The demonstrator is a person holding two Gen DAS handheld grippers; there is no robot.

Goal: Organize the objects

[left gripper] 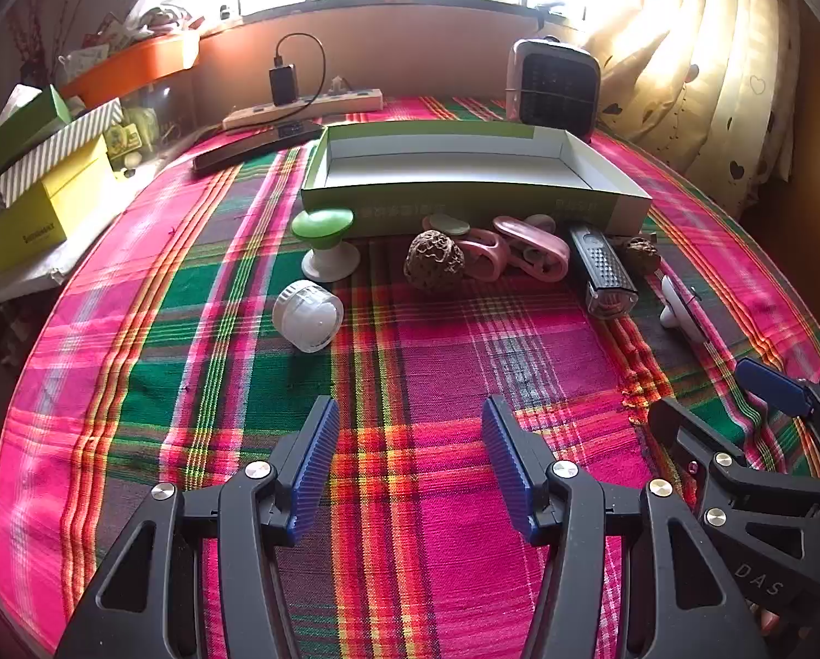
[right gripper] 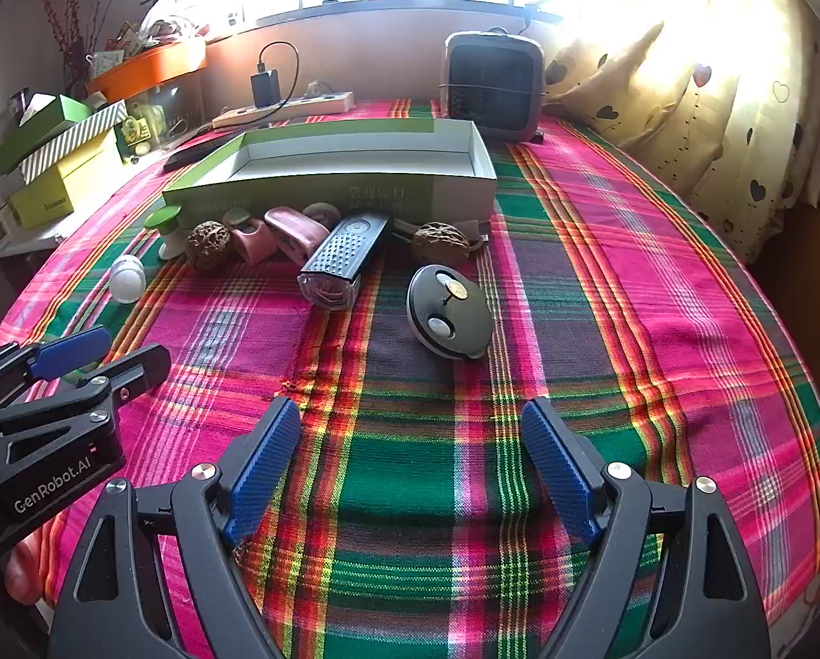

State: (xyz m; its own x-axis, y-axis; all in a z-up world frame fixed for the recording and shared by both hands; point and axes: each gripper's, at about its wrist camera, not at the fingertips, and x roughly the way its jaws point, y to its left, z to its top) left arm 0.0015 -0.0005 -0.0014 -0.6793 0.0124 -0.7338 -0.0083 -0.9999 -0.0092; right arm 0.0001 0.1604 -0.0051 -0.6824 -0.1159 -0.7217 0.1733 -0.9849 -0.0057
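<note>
An open green-and-white box (left gripper: 465, 203) (right gripper: 327, 192) lies at the back of the plaid cloth. In a row before it sit a green-topped knob (left gripper: 325, 241), a white round cap (left gripper: 307, 316), a brown walnut (left gripper: 434, 261), pink clips (left gripper: 520, 250), a black lamp (left gripper: 602, 269) (right gripper: 344, 258), a second walnut (right gripper: 440, 241) and a round black-and-white device (right gripper: 448, 310). My left gripper (left gripper: 410, 406) hovers open over bare cloth, short of the row. Beside it, my right gripper (right gripper: 410, 409) is open too, nearest the round device. Neither holds anything.
A small heater (left gripper: 555, 88) stands behind the box, with a power strip and charger (left gripper: 300, 107) and a dark bar (left gripper: 256, 148) to its left. Stacked yellow and green boxes (left gripper: 42, 197) crowd the left edge. A curtain (left gripper: 712, 82) hangs on the right.
</note>
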